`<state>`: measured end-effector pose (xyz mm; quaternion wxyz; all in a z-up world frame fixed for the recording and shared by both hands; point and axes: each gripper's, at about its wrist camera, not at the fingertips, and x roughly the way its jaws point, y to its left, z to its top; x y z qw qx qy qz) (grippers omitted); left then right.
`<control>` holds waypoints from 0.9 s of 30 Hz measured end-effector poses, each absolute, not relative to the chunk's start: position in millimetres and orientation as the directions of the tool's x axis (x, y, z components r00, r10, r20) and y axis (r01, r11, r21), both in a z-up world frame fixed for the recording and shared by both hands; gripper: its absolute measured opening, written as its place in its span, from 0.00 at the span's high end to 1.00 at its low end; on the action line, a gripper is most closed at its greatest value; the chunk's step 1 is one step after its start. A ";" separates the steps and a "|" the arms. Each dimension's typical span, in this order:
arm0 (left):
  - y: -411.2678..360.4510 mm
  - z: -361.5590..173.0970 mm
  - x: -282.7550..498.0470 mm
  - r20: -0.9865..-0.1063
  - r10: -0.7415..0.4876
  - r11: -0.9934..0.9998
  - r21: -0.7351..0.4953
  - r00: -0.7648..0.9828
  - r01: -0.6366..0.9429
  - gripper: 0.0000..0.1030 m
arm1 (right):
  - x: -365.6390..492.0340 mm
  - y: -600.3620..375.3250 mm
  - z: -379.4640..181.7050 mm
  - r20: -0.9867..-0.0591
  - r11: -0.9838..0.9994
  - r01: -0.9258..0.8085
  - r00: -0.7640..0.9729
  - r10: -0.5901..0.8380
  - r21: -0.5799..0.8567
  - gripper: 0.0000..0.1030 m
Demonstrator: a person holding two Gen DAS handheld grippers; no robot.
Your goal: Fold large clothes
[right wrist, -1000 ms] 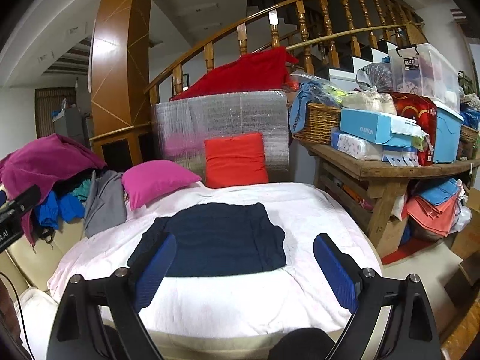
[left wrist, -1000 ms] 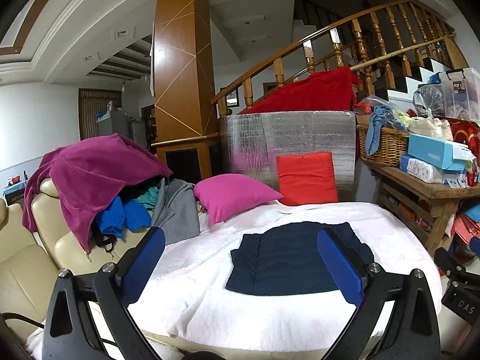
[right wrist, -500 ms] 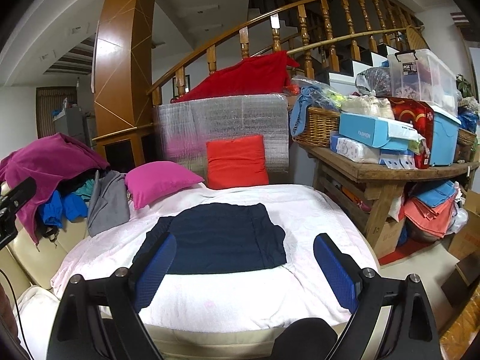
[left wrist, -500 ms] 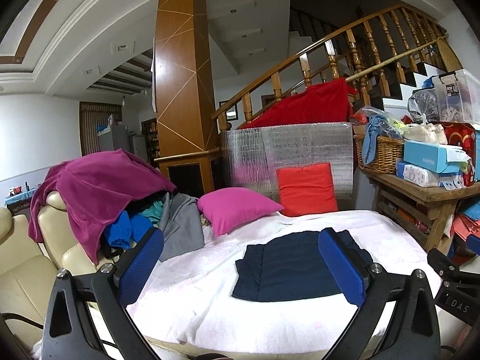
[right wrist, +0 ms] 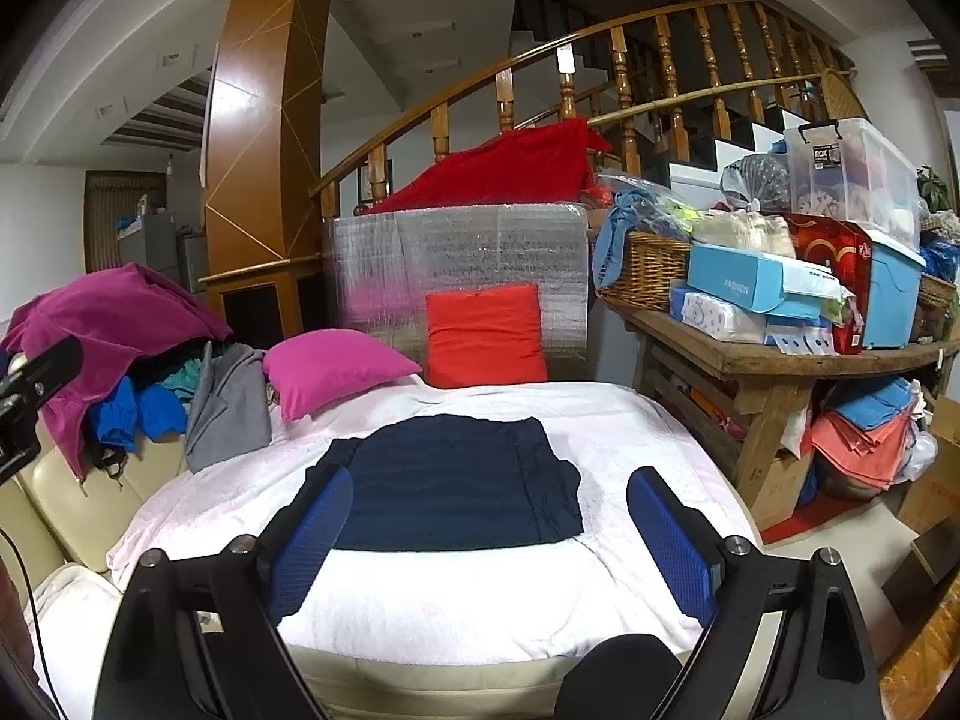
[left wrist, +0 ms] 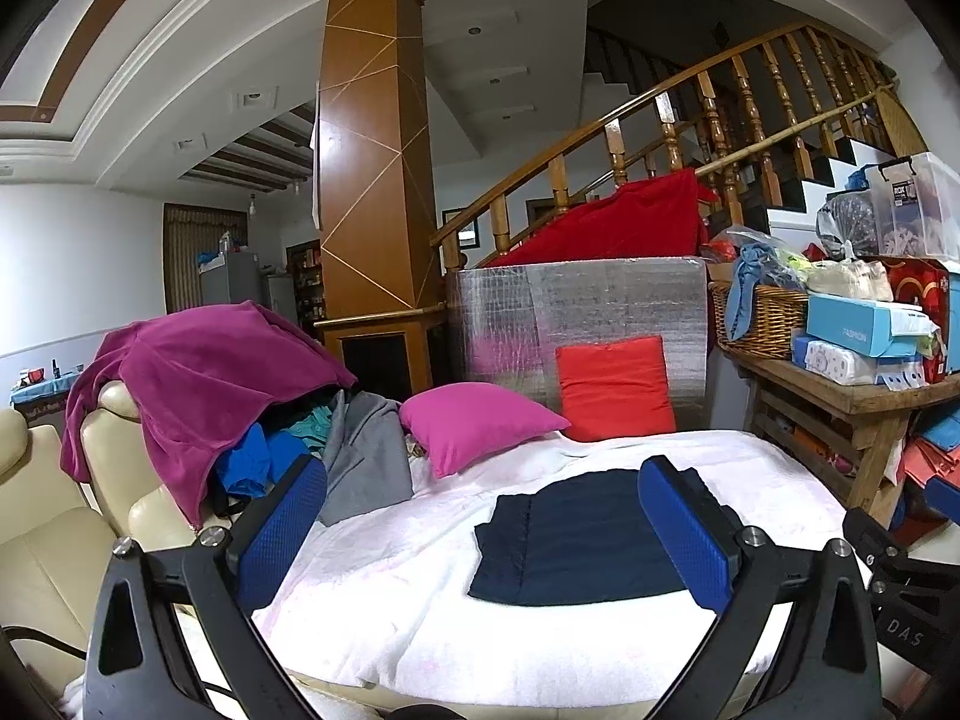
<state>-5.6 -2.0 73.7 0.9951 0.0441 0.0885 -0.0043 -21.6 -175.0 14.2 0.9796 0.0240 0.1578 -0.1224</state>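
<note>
Here, garment: a dark navy garment [right wrist: 453, 480] lies folded into a flat, roughly square shape near the middle of a white blanket [right wrist: 468, 600], touched by neither gripper.
Left gripper [left wrist: 483, 534]: jaws wide apart, nothing between the blue pads; it is held above the near edge of the blanket, the garment seen ahead and toward its right finger.
Right gripper [right wrist: 489, 540]: jaws wide apart and empty; held above the near edge, the garment straight ahead between the pads.
Cushions: a pink cushion [right wrist: 336, 369] and a red cushion [right wrist: 485, 336] sit at the far end of the blanket, well apart from the garment.
Clothes pile: a magenta cloth [left wrist: 204, 372] drapes over blue and grey clothes on the cream seat at left.
Side table: a wooden table [right wrist: 774, 360] at right carries boxes and a wicker basket [right wrist: 651, 270].
</note>
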 end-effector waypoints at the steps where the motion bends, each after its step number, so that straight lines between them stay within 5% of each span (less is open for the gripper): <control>1: -1.2 73.4 -5.8 -0.177 0.002 0.996 0.086 0.984 0.014 0.00 | -22.5 -173.8 14.4 -0.312 0.968 0.249 0.921 -0.234 0.008 0.08; 27: -5.5 73.4 -13.1 -0.171 -0.002 0.997 0.079 0.985 0.015 0.00 | -28.1 -181.9 9.7 -0.343 0.962 0.273 0.905 -0.253 0.011 0.08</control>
